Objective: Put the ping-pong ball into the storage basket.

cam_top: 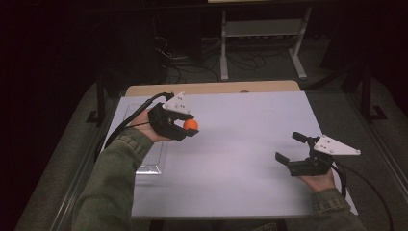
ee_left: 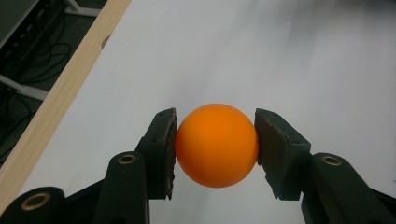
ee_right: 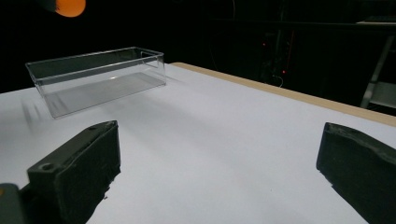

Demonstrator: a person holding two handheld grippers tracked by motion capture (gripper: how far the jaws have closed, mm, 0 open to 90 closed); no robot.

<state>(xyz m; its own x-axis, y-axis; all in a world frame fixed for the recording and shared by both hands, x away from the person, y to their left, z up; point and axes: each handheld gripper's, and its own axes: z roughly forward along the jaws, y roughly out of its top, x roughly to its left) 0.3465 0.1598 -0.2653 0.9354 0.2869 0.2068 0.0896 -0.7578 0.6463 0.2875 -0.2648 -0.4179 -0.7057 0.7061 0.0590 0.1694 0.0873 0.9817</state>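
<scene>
**Orange ball pinched above the worktop**

As seen in the high view, the left gripper [cam_top: 188, 126] holds the orange ball [cam_top: 191, 125] over the white worktop [cam_top: 240, 144], beside a clear box [cam_top: 153, 161]; the right gripper [cam_top: 293, 147] rests spread.
Left gripper view: jaws pinch the ball [ee_left: 217, 144] on both sides.
Right gripper view: jaws wide apart, nothing between; the box [ee_right: 93, 77] stands beyond, the ball [ee_right: 70, 6] above it.

Surface: white table top [cam_top: 240, 144], flat and bare across the middle | Far edge: light wooden strip [cam_top: 216, 88] running the full width beyond the white | On it: one clear plastic box [ee_right: 98, 77], rectangular, open-topped, nothing inside, resting on the left side near the table's left edge
</scene>
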